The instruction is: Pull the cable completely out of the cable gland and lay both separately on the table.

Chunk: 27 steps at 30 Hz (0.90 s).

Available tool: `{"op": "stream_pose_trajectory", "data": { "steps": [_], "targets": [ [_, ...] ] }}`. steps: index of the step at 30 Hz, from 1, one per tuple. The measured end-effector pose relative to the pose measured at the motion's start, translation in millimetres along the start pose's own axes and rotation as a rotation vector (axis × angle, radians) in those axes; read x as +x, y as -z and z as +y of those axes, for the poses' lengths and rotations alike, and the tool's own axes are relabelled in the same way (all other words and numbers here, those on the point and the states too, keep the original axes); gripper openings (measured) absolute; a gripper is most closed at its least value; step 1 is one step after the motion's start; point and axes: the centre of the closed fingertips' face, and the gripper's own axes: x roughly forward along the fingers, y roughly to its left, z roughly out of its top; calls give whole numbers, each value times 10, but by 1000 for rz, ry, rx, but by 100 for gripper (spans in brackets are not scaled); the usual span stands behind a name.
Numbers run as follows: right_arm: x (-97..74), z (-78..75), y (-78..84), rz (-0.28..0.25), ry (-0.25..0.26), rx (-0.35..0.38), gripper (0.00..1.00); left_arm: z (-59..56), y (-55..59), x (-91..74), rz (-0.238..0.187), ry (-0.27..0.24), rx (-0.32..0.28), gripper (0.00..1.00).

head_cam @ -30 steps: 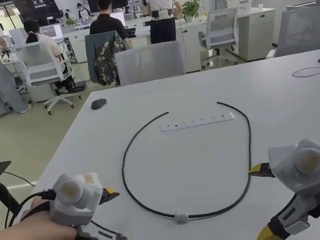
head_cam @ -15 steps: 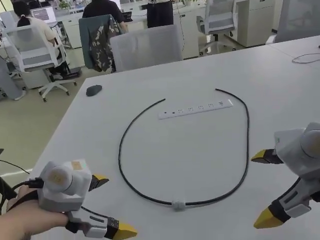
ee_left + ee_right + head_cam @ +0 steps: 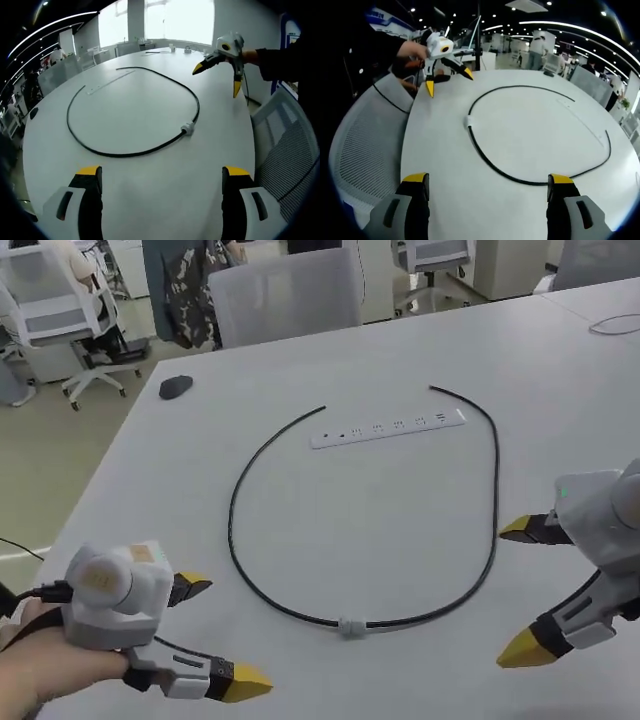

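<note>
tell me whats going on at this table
A person holds a gripper in each hand above a white table. The left gripper and right gripper are both open and empty, one on each side of the near end of a black cable that lies in a big loop. The small cable gland sits threaded on the cable between them, not yet pulled off. A white power strip lies near the loop's far end.

Head view tilted downward, left claw (image 3: 232,634) slightly leftward
</note>
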Motion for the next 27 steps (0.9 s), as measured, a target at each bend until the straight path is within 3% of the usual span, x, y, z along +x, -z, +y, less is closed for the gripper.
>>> {"op": "stream_pose_trajectory", "data": {
  "steps": [4,7,10,16,18,20,21,23,24,27],
  "targets": [
    [63,3,-23,2,-8,-4,99,39,22,33,-12,8,-49,99],
    [119,8,-117,-34,-13,-5,99,35,15,41,-15,7,-44,99],
    [216,15,-218,-78,-18,-12,99,62,-27,57,-47,-8,-28,99],
    [394,36,-284,-75,-46,-13,95,55,30,78,-33,4,-45,98],
    [437,51,-337,-85,-51,-16,87,39,5,83,-47,9,-56,97],
    [510,81,-400,-89,-59,7,72,24,-48,100,-71,4,-61,96],
    [560,125,-481,-121,-77,11,62,29,-84,124,-84,-6,-74,95],
    [624,167,-575,-161,-83,18,53,5,-187,164,-132,-10,-93,93],
    [679,187,-589,-154,-85,22,49,-45,-261,184,-167,4,-109,92],
    [824,229,-560,-137,-101,23,37,-134,-303,203,-176,25,-109,90]
  ]
}}
